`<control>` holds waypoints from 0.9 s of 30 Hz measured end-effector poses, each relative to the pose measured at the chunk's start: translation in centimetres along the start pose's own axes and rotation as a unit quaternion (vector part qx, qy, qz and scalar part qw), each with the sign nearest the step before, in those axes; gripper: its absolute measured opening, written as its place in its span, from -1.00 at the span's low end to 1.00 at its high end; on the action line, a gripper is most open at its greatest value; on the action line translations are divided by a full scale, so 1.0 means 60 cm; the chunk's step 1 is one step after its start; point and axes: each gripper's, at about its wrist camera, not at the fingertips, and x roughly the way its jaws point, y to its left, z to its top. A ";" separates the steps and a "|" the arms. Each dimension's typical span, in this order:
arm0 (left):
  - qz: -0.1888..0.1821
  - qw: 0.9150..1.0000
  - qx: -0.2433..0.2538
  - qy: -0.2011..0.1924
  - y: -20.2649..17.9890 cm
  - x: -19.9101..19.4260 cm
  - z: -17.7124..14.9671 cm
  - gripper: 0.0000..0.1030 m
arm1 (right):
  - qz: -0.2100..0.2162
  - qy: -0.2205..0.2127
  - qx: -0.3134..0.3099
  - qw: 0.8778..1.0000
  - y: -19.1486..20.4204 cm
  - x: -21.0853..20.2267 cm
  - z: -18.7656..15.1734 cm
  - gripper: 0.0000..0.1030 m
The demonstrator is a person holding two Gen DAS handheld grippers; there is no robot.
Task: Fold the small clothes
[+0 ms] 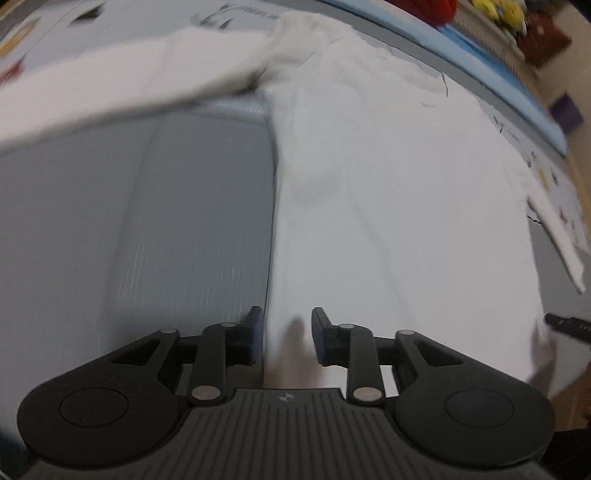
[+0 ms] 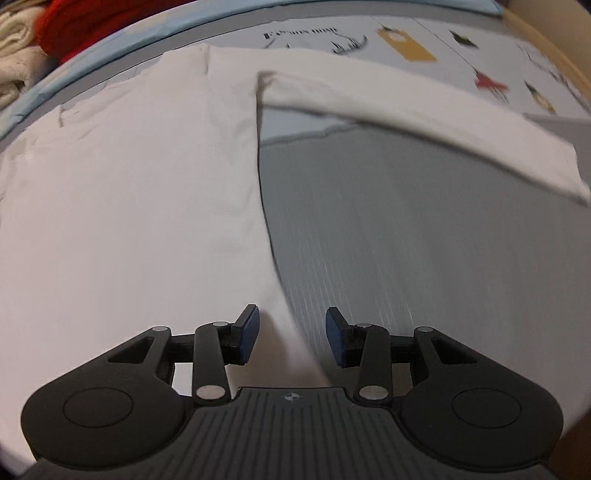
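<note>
A white long-sleeved shirt [image 1: 388,177] lies spread on a grey ribbed mat [image 1: 166,221]. In the left wrist view its left sleeve [image 1: 122,88] runs off to the left. My left gripper [image 1: 287,336] is open, its jaws astride the shirt's left side edge near the hem. In the right wrist view the shirt [image 2: 129,184] fills the left half and its right sleeve [image 2: 424,114] runs off to the right over the mat [image 2: 424,240]. My right gripper [image 2: 292,338] is open, its jaws astride the shirt's right side edge.
A printed grey sheet [image 2: 443,48] lies under the mat's far end. A blue border [image 1: 491,70] runs along the far edge. Red fabric [image 2: 96,18] and cream clothes [image 2: 14,48] are piled beyond it. A dark tip [image 1: 569,325] shows at the right edge of the left wrist view.
</note>
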 end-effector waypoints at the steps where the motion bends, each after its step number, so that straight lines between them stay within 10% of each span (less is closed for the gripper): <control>1: -0.005 1.000 -0.008 -0.005 0.008 -0.006 -0.025 -0.38 | 0.000 0.000 0.004 1.000 -0.007 -0.007 -0.019 -0.20; 8: -0.014 0.998 -0.044 -0.047 0.038 -0.013 -0.136 -0.61 | 0.007 -0.013 0.039 0.999 -0.040 -0.004 -0.085 -0.22; 12: -0.017 0.998 -0.009 -0.064 0.024 -0.021 -0.156 -0.87 | 0.006 -0.037 0.030 0.999 -0.046 -0.013 -0.102 -0.86; 19: -0.016 0.992 -0.041 -0.121 0.024 -0.106 -0.187 -0.88 | 0.065 -0.103 0.098 0.988 -0.080 -0.115 -0.116 -0.89; 24: 0.020 0.998 -0.026 -0.050 0.027 -0.067 -0.200 -0.86 | 0.026 -0.053 0.086 0.995 -0.077 -0.090 -0.138 -0.89; 27: 0.047 0.996 0.006 -0.081 0.007 -0.080 -0.198 -0.78 | -0.010 -0.041 0.080 0.996 -0.074 -0.072 -0.140 -0.85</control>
